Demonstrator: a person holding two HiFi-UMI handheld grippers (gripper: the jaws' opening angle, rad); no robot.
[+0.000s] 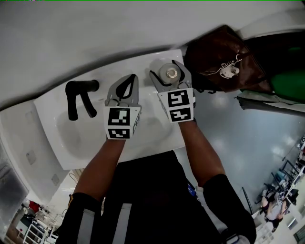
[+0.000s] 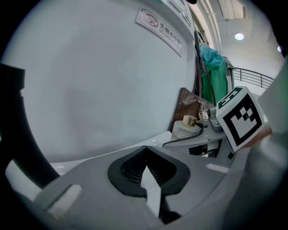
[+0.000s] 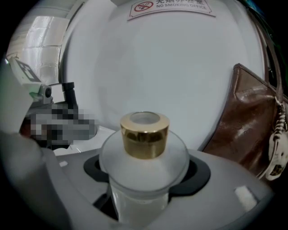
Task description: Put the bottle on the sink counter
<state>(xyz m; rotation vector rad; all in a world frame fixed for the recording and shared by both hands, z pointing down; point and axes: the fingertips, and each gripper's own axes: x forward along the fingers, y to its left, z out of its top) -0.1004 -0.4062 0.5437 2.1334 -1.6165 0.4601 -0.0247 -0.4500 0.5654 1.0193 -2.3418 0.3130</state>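
A frosted bottle (image 1: 170,73) with a gold cap (image 3: 144,134) stands upright between the jaws of my right gripper (image 1: 169,77), which is shut on its body just under the shoulder. It hangs over the back right corner of the white sink counter (image 1: 145,59), close to the wall. The left gripper view also has the bottle (image 2: 186,127), over to the right. My left gripper (image 1: 128,82) hovers over the basin just left of the bottle. Its jaws are shut, with nothing between the pads (image 2: 130,170).
A black faucet (image 1: 78,97) rises at the sink's back left. A brown leather bag (image 1: 221,62) hangs right beside the bottle, with green cloth (image 1: 288,83) behind it. A no-smoking sign (image 3: 168,5) is fixed on the white wall above.
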